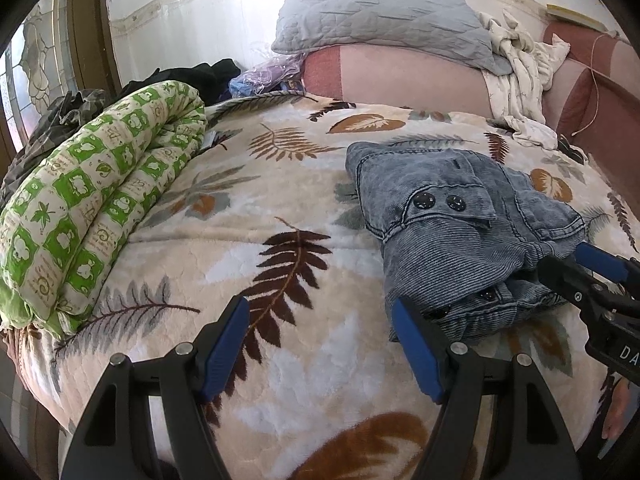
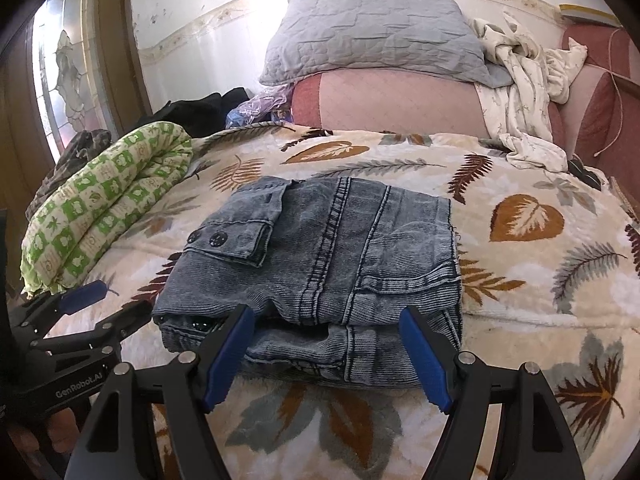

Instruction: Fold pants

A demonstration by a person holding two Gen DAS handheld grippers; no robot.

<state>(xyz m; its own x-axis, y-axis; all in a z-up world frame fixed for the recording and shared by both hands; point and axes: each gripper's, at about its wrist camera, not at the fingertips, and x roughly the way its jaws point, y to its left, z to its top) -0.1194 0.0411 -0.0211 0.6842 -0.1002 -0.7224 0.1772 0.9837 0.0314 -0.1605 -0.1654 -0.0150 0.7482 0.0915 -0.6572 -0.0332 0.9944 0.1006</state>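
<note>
Pants (image 2: 320,272) lie folded on bed (image 2: 540,280) at twelve o'clock; both tools, left tool (image 1: 324,344) and right tool (image 2: 328,356), released (folding looks finished); next, withdraw.

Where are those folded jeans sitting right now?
The folded jeans lie on the leaf-print blanket, centred in the right wrist view just beyond the open right hand-held gripper, right of the green rolled quilt.
</note>
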